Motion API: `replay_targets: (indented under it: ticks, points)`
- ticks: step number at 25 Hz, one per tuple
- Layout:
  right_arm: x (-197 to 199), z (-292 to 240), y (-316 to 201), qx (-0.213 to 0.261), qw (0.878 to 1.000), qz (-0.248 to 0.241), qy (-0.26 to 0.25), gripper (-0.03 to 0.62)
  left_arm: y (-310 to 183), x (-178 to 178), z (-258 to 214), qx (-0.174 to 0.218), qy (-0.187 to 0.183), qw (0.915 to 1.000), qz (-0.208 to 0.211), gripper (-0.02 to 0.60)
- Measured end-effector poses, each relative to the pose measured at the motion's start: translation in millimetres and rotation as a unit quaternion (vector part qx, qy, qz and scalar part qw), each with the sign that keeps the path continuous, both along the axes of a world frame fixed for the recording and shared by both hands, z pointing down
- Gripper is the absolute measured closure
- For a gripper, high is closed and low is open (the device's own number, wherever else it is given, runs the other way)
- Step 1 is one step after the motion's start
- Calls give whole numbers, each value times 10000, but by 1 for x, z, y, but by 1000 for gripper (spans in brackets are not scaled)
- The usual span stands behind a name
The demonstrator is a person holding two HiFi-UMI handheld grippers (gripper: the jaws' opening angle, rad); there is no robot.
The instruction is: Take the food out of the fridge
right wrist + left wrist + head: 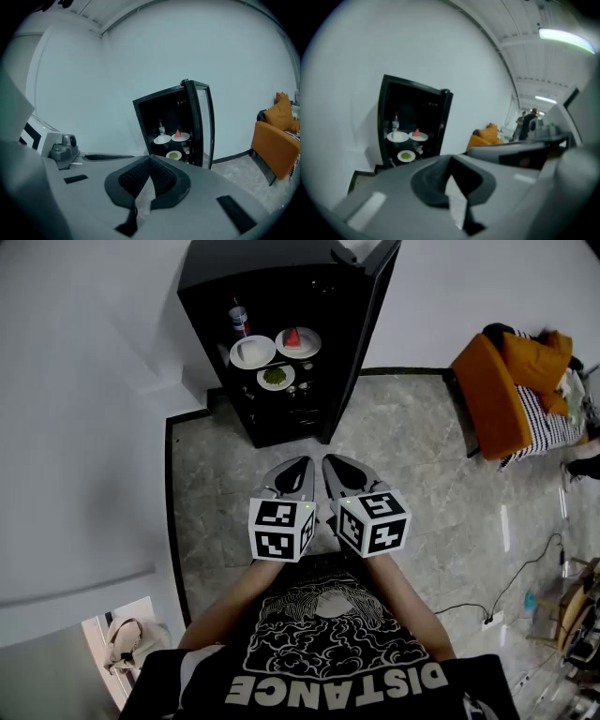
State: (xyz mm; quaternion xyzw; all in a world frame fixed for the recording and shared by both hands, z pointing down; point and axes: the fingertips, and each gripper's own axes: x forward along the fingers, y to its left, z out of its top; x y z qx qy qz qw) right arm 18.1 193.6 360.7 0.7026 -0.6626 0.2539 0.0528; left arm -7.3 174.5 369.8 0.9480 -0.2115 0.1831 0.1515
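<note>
Here we are facing the fridge (272,268), its door (370,306) swung wide open, and nobody has gone in yet. The left gripper (302,465) and right gripper (330,463) hang side by side, well short of the fridge, over the floor (422,456), both angled slightly down toward it. Left jaws: tips pressed together, nothing between them. Right jaws: closed tight too, and empty. All the food sits inside the fridge. On the upper shelf there's a white plate (252,352) with a pale heap on it, and touching it on the door side the melon plate (298,340) with its red wedge. One shelf lower, below the pair, sits the green plate (276,377). A bottle (239,319) stands at the back of the fridge, behind the white plate. Off past the door side of the fridge, well apart from it, there's an orange sofa (487,399).
</note>
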Motion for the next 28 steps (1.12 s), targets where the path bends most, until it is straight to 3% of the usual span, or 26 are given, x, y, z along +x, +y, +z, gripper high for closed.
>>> replay_targets:
  ticks: [19, 28]
  points:
    - [8, 14, -32, 21, 9987, 52, -509, 592, -40, 4, 11, -127, -27, 9998, -156, 581]
    - [45, 24, -84, 50, 9962, -158, -854, 591, -87, 38, 21, -219, -147, 9987, -436, 581]
